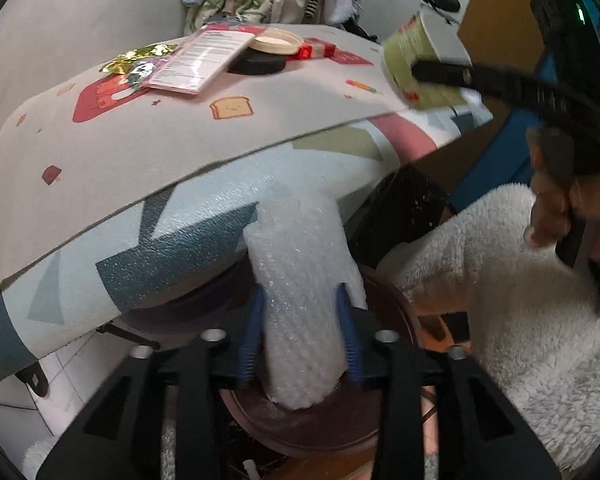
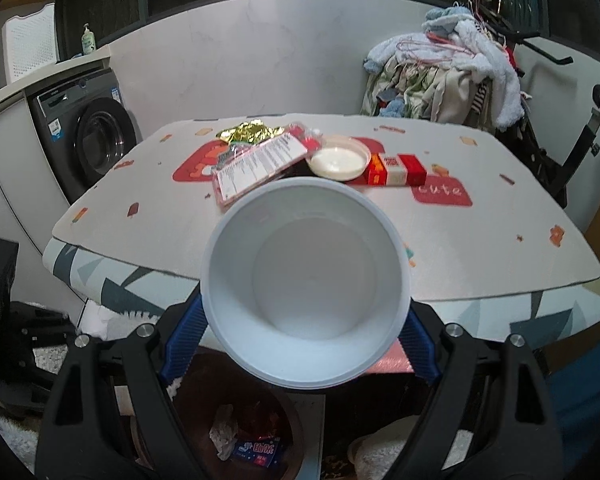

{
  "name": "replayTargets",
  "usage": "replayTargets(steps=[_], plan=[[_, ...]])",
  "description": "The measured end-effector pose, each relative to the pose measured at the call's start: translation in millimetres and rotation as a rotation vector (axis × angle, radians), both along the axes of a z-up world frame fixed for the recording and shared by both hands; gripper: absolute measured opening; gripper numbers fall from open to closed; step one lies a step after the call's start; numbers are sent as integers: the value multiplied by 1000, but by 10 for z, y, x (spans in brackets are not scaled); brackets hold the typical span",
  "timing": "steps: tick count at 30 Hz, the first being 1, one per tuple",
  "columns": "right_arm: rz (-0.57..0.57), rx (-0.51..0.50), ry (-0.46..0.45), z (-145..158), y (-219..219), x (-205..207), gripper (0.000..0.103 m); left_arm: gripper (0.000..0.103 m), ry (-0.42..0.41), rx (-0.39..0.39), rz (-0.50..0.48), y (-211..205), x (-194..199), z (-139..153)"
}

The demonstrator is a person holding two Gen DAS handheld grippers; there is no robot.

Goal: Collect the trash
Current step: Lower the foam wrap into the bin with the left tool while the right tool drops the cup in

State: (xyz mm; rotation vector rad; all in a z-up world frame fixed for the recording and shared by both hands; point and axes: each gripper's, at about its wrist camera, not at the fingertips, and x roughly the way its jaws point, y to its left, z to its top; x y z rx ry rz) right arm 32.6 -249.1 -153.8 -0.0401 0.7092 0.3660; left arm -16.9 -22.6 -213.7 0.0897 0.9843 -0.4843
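Observation:
A roll of clear bubble wrap stands between the blue pads of my left gripper, which is shut on it and pinches it narrower. Its lower end hangs over the brown round trash bin below the table edge. My right gripper is shut on a white-lined paper cup, held above the table's front edge with its mouth facing the camera. The left wrist view shows the cup's green outside. Crumpled paper and a blue wrapper lie in the bin.
On the table lie a gold wrapper, a pink labelled packet, a shallow clear lid and a red box. A washing machine stands left, a clothes heap behind. A white fleece sleeve is close at the right.

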Motion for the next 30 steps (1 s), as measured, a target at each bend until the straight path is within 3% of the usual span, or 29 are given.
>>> replayTargets(steps=[2, 6, 12, 18, 25, 30], plan=[[7, -4, 11, -62, 29, -7, 84, 63, -21, -13, 30, 62, -4, 42], [35, -15, 42, -221, 114, -37, 84, 79, -90, -37, 107, 201, -67, 184], [114, -39, 99, -455, 297, -140, 84, 88, -219, -76, 225, 433, -179, 477], [254, -122, 142, -731, 617, -334, 84, 93, -316, -19, 267, 503, -268, 647], [360, -195, 217, -1020, 878, -388, 84, 94, -279, -5, 288, 550, -225, 492], [346, -199, 258, -1121, 879, -323, 84, 94, -228, -28, 314, 604, -152, 390]])
